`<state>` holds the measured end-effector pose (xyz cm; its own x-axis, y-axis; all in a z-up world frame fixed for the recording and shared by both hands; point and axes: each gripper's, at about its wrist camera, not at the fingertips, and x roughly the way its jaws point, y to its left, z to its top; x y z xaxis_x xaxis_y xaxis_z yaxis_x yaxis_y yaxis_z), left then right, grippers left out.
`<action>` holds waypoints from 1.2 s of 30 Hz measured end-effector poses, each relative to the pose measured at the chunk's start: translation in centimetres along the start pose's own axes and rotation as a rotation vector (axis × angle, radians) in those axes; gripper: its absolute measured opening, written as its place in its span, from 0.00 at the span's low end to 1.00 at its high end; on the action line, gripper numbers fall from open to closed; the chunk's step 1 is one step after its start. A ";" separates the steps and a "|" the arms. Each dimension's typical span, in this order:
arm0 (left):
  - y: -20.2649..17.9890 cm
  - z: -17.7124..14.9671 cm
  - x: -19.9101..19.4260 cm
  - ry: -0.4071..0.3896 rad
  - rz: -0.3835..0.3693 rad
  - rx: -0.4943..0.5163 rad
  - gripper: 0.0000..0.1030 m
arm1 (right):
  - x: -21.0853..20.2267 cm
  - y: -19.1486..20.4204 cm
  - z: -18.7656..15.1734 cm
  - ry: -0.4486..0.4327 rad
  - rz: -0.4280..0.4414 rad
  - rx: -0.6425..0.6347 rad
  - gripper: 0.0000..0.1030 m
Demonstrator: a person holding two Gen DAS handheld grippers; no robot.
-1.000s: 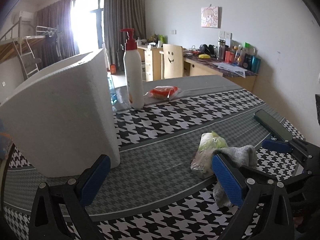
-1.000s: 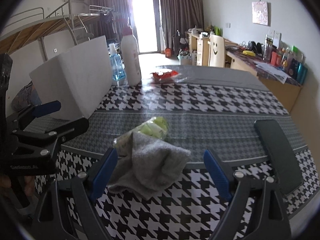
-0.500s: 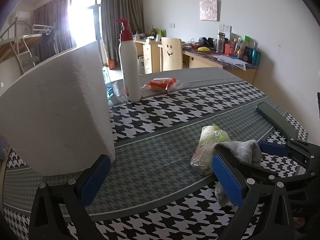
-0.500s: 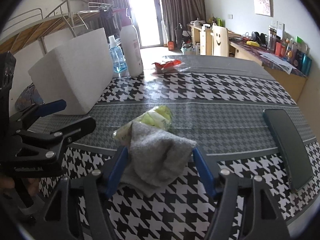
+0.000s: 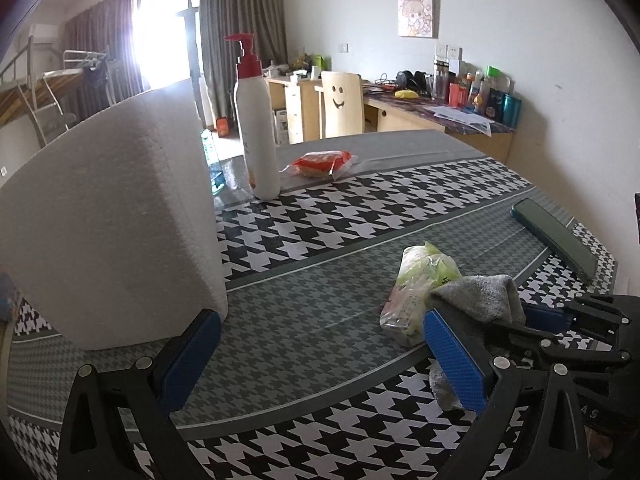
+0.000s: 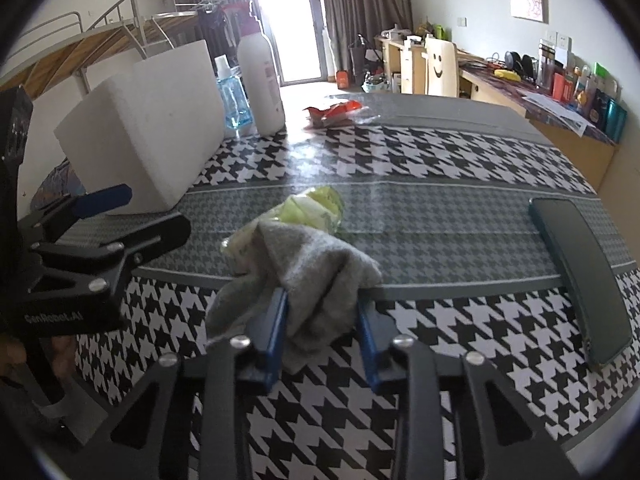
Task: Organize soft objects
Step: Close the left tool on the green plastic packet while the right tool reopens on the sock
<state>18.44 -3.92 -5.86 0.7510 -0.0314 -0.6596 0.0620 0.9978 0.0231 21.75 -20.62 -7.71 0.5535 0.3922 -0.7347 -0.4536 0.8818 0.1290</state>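
Note:
A grey sock (image 6: pixel 316 272) lies bunched on the houndstooth tablecloth, partly over a clear packet with green contents (image 6: pixel 310 210). My right gripper (image 6: pixel 322 336) is shut on the near end of the sock. In the left wrist view the sock (image 5: pixel 486 292) and the packet (image 5: pixel 420 284) sit at the right, with the right gripper (image 5: pixel 548 320) behind them. My left gripper (image 5: pixel 320 354) is open and empty, low over the cloth, left of the sock.
A white foam block (image 5: pixel 108 216) stands at the left. Behind it are a white pump bottle (image 5: pixel 256 128), a blue bottle (image 6: pixel 232 100) and a red snack packet (image 5: pixel 320 162). A dark phone (image 6: pixel 580 268) lies at the right near the table edge.
My right gripper has closed from wide open onto the grey sock, which is now bunched up between the jaws. My left gripper stayed open and shifted slightly.

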 end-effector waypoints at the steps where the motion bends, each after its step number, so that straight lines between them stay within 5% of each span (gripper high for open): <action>1: 0.0 0.0 -0.1 -0.001 -0.001 0.000 0.99 | -0.1 0.0 0.0 -0.001 0.002 -0.001 0.28; 23: -3.1 0.5 -0.5 0.006 -0.072 0.055 0.99 | -4.9 -3.4 -1.2 -0.090 -0.097 0.068 0.22; 28: -3.5 0.8 0.5 0.028 -0.086 0.068 0.89 | -4.7 -3.6 -1.5 -0.091 -0.109 0.068 0.59; 36: -4.4 0.8 2.8 0.092 -0.122 0.091 0.81 | -4.8 -4.1 -1.7 -0.099 -0.096 0.075 0.62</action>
<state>20.76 -8.45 -7.17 0.6711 -0.1421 -0.7276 0.2110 0.9775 0.0037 19.80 -26.59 -5.80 0.6598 0.3259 -0.6771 -0.3436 0.9322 0.1138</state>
